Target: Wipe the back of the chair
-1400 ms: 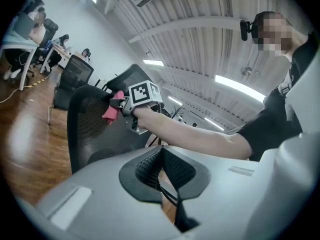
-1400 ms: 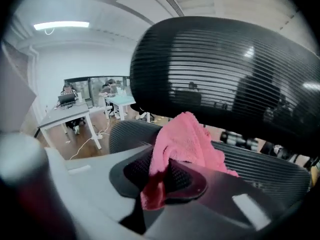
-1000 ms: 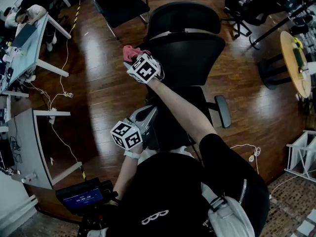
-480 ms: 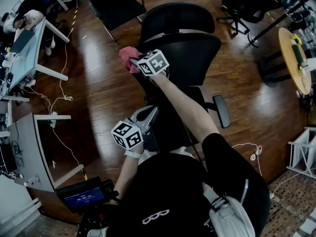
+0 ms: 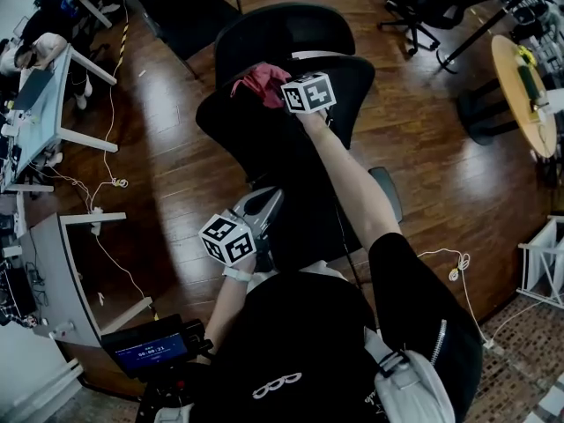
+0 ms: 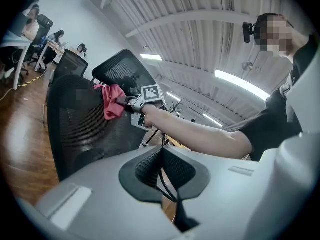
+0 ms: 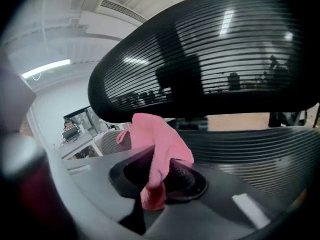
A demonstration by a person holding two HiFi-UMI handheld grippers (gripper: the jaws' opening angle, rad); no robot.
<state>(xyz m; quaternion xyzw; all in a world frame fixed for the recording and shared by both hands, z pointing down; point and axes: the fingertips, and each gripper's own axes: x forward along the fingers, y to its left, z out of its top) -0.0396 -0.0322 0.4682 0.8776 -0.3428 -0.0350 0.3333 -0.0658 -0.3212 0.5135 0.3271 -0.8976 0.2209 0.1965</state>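
The black mesh chair back (image 5: 264, 139) stands in front of me with its headrest (image 5: 291, 29) behind it. My right gripper (image 5: 278, 86) is shut on a pink cloth (image 5: 262, 82) and presses it against the upper edge of the back. In the right gripper view the cloth (image 7: 155, 154) hangs out of the right gripper (image 7: 157, 176), close under the headrest (image 7: 210, 59). My left gripper (image 5: 260, 205) stays low near the seat, shut with nothing in it. The left gripper view shows the left gripper (image 6: 161, 166), the chair back (image 6: 85, 129) and the cloth (image 6: 114, 101).
White desks (image 5: 53, 86) with a seated person stand at the left, and cables (image 5: 106, 183) trail on the wood floor. Another black chair (image 5: 176, 7) is at the top left. A round wooden table (image 5: 520, 86) is at the right. A device with a lit screen (image 5: 145, 352) sits beside my left leg.
My right gripper has carried the cloth to the right and farther away along the top of the chair back. The chair back has swung to the left. My left gripper has stayed put.
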